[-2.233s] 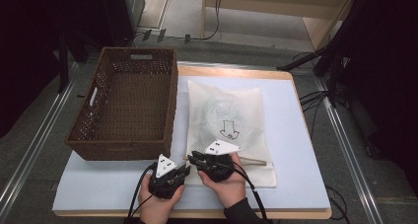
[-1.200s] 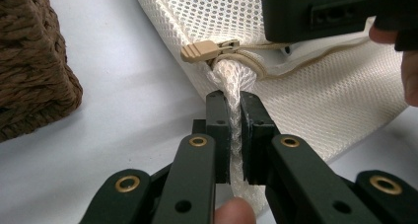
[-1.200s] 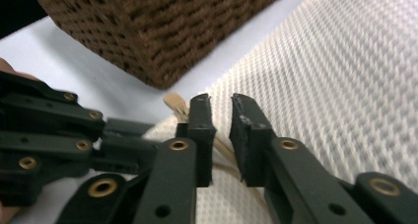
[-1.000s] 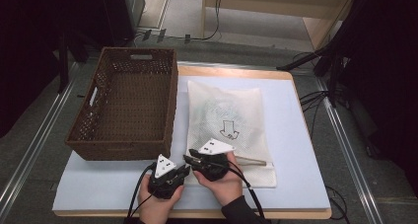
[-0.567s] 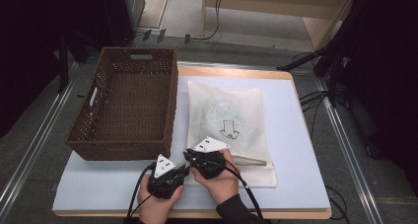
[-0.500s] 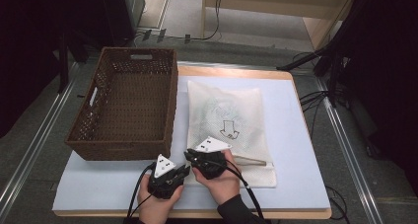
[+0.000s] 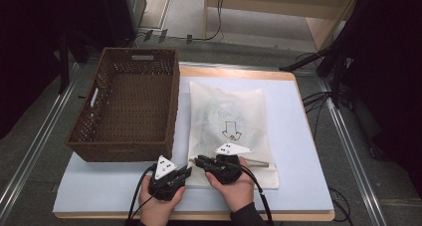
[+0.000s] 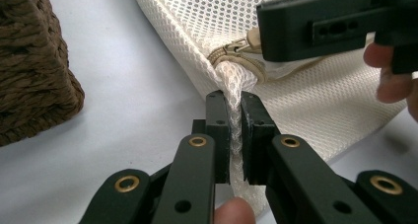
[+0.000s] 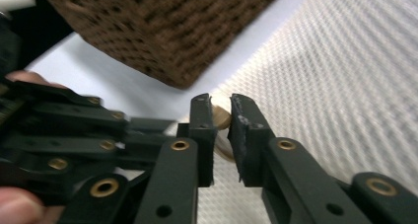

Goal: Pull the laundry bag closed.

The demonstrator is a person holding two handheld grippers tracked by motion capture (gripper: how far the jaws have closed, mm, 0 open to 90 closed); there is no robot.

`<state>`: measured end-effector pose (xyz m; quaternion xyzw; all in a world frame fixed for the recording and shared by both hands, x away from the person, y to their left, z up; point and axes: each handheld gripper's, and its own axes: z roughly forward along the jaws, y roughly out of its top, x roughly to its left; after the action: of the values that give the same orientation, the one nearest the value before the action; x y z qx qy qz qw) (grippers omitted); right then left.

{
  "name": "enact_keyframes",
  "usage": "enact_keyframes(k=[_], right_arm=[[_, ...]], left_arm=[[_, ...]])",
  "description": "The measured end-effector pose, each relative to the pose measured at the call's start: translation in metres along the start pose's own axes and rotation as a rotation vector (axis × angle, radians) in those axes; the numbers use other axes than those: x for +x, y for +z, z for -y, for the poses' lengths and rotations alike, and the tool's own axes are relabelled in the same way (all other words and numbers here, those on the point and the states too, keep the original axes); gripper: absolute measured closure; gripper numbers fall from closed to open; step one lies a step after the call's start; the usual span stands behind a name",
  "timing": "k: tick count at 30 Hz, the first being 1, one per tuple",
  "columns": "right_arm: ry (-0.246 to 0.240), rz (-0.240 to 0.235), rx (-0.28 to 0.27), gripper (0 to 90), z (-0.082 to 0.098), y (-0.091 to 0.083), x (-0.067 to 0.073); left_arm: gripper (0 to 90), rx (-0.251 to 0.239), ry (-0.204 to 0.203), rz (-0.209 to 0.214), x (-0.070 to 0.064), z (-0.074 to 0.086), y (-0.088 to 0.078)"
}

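Grippers are working the near edge: the left gripper (image 8: 235, 135) is clamping the near-left corner of the white mesh bag (image 7: 231, 121), while the right gripper (image 9: 222, 118) has just been closing, its jaws narrowly apart around the tan zipper pull (image 9: 220, 116). Bag is lying flat on the pale blue mat (image 7: 308, 136), long axis running away from the person, printed arrow pointing toward them. Wicker basket (image 7: 127, 104) is sitting to its left, nothing inside.
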<state>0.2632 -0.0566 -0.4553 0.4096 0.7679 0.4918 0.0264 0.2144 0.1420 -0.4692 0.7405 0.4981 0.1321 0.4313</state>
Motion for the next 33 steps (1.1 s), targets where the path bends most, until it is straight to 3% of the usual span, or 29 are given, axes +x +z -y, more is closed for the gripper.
enact_keyframes(k=[3, 7, 10, 12, 18, 22, 26, 28, 33], right_arm=[[-0.003, 0.017, 0.013, 79.4, 0.004, -0.001, -0.001], [-0.002, -0.003, -0.006, 74.6, 0.006, -0.003, -0.004], [-0.043, 0.007, -0.038, 70.3, 0.008, -0.001, -0.005], [0.012, -0.012, -0.017, 71.9, 0.008, -0.002, -0.006], [0.061, -0.004, -0.024, 70.9, 0.007, -0.003, -0.009], [0.11, -0.004, -0.006, 64.0, 0.007, 0.002, -0.006], [0.143, -0.013, -0.008, 67.1, 0.006, 0.003, -0.002], [0.136, 0.005, -0.02, 72.3, 0.006, 0.002, 0.001], [0.144, -0.019, -0.038, 80.8, 0.005, 0.001, 0.005]], left_arm=[[84.4, 0.002, 0.001, 0.0, 0.001, 0.0, 0.0], [84.4, 0.001, 0.001, 0.0, 0.001, 0.0, 0.0], [84.4, 0.0, 0.001, 0.001, 0.001, 0.0, 0.0], [84.3, -0.001, 0.003, 0.0, 0.001, 0.0, 0.0], [84.2, -0.002, 0.004, 0.001, 0.001, 0.001, 0.0], [84.1, 0.001, 0.009, 0.0, 0.001, 0.002, 0.0], [84.0, -0.006, 0.008, 0.0, 0.001, 0.002, 0.0], [84.0, -0.005, 0.009, 0.0, 0.001, 0.002, 0.0], [83.8, -0.006, 0.01, 0.001, 0.001, 0.002, -0.001]])
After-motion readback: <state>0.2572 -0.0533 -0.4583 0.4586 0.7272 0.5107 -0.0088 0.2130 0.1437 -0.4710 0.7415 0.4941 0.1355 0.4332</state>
